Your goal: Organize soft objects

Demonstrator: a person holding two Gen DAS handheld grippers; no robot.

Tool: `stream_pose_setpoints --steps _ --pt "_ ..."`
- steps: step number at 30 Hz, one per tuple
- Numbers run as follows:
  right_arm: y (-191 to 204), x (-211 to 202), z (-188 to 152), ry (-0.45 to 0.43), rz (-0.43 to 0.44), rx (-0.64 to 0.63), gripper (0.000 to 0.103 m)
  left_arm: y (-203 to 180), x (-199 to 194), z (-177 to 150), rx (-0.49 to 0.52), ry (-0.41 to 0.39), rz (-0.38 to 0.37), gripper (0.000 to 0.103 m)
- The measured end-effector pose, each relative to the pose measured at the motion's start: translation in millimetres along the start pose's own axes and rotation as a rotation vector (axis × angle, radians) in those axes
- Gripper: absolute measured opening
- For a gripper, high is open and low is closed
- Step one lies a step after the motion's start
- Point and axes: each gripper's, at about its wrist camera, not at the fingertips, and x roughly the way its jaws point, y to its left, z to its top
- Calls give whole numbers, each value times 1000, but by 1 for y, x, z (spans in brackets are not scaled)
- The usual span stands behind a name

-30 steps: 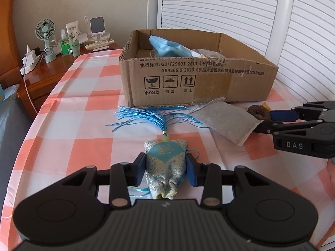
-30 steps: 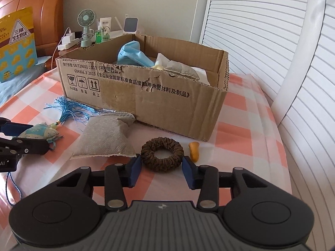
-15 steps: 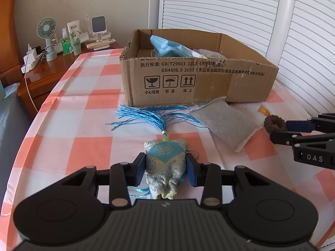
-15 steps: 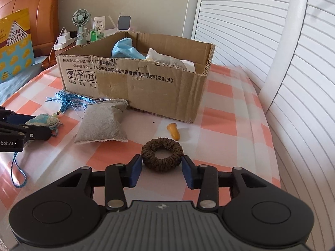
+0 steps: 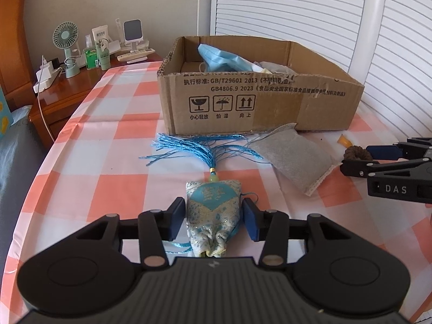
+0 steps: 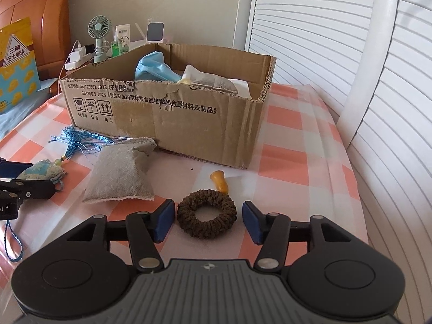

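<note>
The left gripper (image 5: pixel 213 220) bracketed the blue brocade sachet (image 5: pixel 213 210), pads apparently just touching its sides, though contact was hard to confirm. The right gripper (image 6: pixel 207 220) stood wide around the brown scrunchie (image 6: pixel 206 216), clear of it, on the checked cloth (image 6: pixel 283 162).

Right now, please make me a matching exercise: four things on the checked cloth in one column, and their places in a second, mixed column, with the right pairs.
Things:
1. blue sachet
2. brown scrunchie
3. grey pouch
4. orange earplug

Places:
A. just beyond the scrunchie, near the cardboard box corner
B. between the open fingers of the right gripper
C. between the fingers of the left gripper
D. lying against the box front

Pairs: 1-C, 2-B, 3-D, 4-A
</note>
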Motion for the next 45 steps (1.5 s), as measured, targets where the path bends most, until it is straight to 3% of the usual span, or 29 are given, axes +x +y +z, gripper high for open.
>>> stream_pose_setpoints --steps 6,11,22,35,45 --pt "2 -3 0 0 -13 -13 47 -1 -2 0 21 6 2 40" --pt "-2 -11 -1 -6 -13 -10 46 -1 -7 1 49 11 -9 35" --pt "-4 -43 1 -29 17 -62 46 17 -41 24 109 18 -108 33" --pt "-5 -84 3 -77 73 -93 46 6 -88 74 263 -16 -195 33" --pt "-12 -104 9 -122 91 -80 46 -29 -89 134 334 -109 -233 33"
